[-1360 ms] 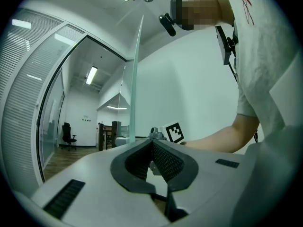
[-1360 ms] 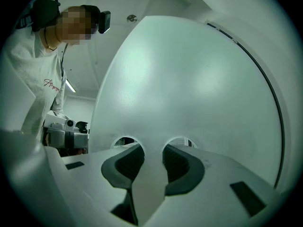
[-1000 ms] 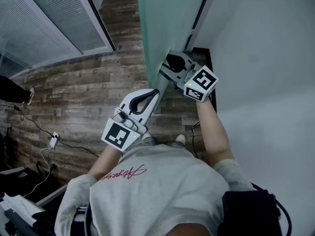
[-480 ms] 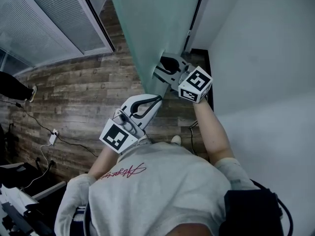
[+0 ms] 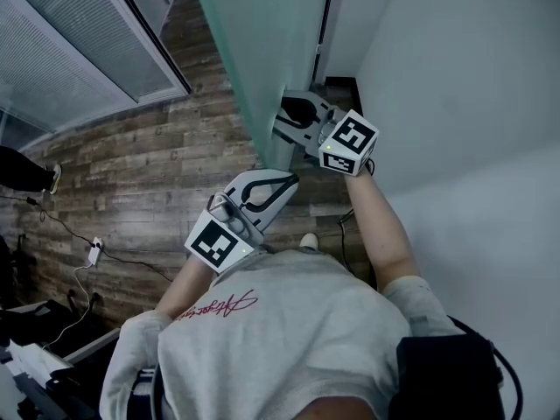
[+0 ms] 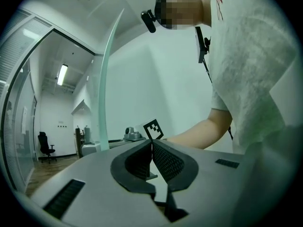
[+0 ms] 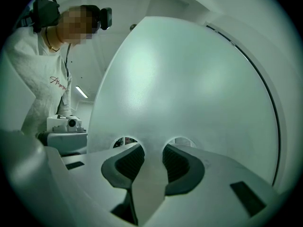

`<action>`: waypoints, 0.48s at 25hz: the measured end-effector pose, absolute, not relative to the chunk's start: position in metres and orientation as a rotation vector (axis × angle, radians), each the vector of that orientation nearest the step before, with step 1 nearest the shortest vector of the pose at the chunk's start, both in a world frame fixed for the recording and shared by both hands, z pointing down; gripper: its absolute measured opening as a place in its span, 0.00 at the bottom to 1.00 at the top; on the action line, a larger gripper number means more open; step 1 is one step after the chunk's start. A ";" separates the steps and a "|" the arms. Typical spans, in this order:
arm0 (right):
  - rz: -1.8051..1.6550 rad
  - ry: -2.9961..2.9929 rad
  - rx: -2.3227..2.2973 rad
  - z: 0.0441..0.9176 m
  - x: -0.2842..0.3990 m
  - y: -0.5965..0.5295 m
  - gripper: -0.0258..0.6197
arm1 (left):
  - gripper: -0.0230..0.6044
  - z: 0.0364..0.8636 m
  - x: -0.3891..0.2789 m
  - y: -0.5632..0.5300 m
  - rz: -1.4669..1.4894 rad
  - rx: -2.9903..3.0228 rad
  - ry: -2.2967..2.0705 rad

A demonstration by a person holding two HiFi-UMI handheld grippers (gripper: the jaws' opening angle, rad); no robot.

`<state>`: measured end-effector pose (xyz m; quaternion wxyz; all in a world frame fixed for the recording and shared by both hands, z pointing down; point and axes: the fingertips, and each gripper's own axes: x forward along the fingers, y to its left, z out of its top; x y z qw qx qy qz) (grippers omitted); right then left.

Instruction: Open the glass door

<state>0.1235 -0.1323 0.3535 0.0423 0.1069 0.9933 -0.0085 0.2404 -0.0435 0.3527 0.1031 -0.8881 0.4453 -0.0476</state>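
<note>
The wooden floor (image 5: pixel 149 164) and a white wall (image 5: pixel 472 103) frame the scene, with one blinded window (image 5: pixel 61 51) at the left. One frosted glass door (image 5: pixel 262 42) stands between them. Its free edge is angled out from the dark frame strip (image 5: pixel 322 24), so it looks partly swung, and I judge the opening pull to be the step in hand. One person in a pale shirt (image 5: pixel 280 339) stands close to the door's edge and holds two tongs.

The right tongs (image 5: pixel 283 122) are clenched on the door's edge. In the right gripper view the glass panel (image 7: pixel 189 79) runs down between both pads (image 7: pixel 129 161), which press on it from either side. The left tongs (image 5: pixel 291 179) hang just beside the door, pressed together on nothing, as the left gripper view (image 6: pixel 152 144) shows.

The next move probably calls for carrying the clamped edge along the door's arc, with the wrist turning with the hinge so the pads do not slide on smooth glass.
</note>
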 end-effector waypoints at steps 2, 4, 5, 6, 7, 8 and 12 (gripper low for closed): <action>-0.024 3.035 0.334 0.353 0.133 -0.134 0.23 | 0.07 0.355 0.251 -0.047 -0.088 -2.691 1.333; -0.022 3.028 0.340 0.353 0.141 -0.136 0.23 | 0.06 0.357 0.262 -0.050 -0.065 -2.726 1.321; -0.023 3.025 0.342 0.354 0.146 -0.138 0.23 | 0.07 0.357 0.268 -0.051 -0.074 -2.714 1.292; -0.024 3.023 0.343 0.355 0.151 -0.139 0.23 | 0.07 0.356 0.276 -0.052 -0.086 -2.695 1.257; -0.027 3.021 0.344 0.355 0.156 -0.140 0.23 | 0.07 0.355 0.284 -0.053 -0.094 -2.680 1.223; -0.030 3.019 0.346 0.355 0.162 -0.142 0.23 | 0.06 0.353 0.292 -0.054 -0.092 -2.677 1.198; -0.035 3.006 0.357 0.354 0.187 -0.146 0.23 | 0.06 0.352 0.317 -0.060 -0.046 -2.729 1.165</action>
